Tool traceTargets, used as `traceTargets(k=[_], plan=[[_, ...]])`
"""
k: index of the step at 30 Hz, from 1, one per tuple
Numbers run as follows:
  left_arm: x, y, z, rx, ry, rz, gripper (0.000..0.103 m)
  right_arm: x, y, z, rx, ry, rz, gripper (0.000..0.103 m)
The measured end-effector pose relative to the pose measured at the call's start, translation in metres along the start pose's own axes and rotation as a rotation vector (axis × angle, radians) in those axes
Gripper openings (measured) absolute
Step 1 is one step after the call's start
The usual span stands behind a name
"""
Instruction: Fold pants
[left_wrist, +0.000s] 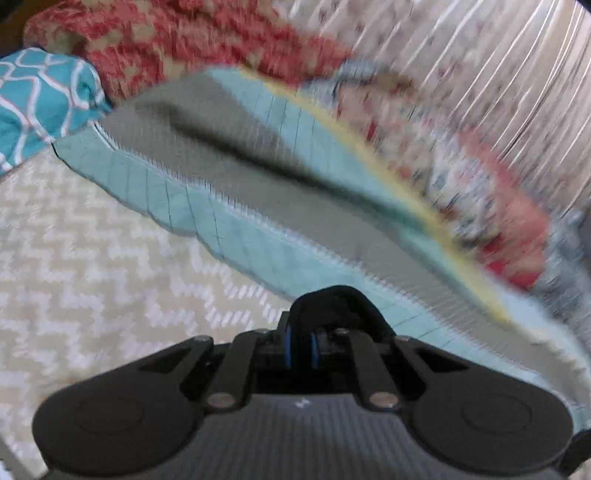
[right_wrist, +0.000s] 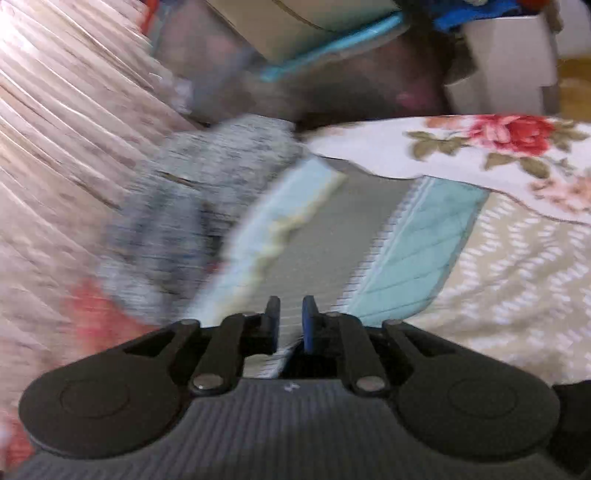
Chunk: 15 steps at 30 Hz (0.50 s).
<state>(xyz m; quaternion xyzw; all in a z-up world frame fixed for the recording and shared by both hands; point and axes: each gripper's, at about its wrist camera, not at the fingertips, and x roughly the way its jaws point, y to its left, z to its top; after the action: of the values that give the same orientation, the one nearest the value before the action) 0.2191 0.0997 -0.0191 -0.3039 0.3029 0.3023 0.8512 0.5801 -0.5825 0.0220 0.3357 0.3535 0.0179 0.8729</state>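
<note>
A long grey-olive cloth (left_wrist: 229, 162), which I take for the pants, lies on a light teal quilted pad (left_wrist: 192, 206) with a dark crease along it. It runs toward my left gripper (left_wrist: 301, 343), whose blue pads sit together, shut. A black hump (left_wrist: 336, 299) arches over the fingertips; I cannot tell whether it is gripped. In the right wrist view the same grey cloth (right_wrist: 332, 236) leads up to my right gripper (right_wrist: 291, 301). Its fingers stand slightly apart, open, with the cloth showing through the gap beneath them. Both views are motion-blurred.
A beige chevron bedspread (left_wrist: 92, 258) covers the bed. A red floral blanket (left_wrist: 166, 37) and a teal patterned pillow (left_wrist: 40, 96) lie at the far side. A mottled blue-grey garment (right_wrist: 192, 206), a white rose-print sheet (right_wrist: 480, 147), pleated pink fabric (right_wrist: 55, 129) and boxes (right_wrist: 509, 51) surround the pad.
</note>
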Motion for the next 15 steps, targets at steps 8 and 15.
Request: traceTargets(k=[8,15], plan=[[0.006,-0.007,-0.016,0.078,-0.001,-0.016,0.009,0.024,0.024,-0.03,-0.275,0.148,0.036,0.026],[-0.017,0.002,-0.011,0.045,-0.029,-0.035,0.009,0.073,0.07,-0.063,-0.552,0.182,-0.058,0.062]])
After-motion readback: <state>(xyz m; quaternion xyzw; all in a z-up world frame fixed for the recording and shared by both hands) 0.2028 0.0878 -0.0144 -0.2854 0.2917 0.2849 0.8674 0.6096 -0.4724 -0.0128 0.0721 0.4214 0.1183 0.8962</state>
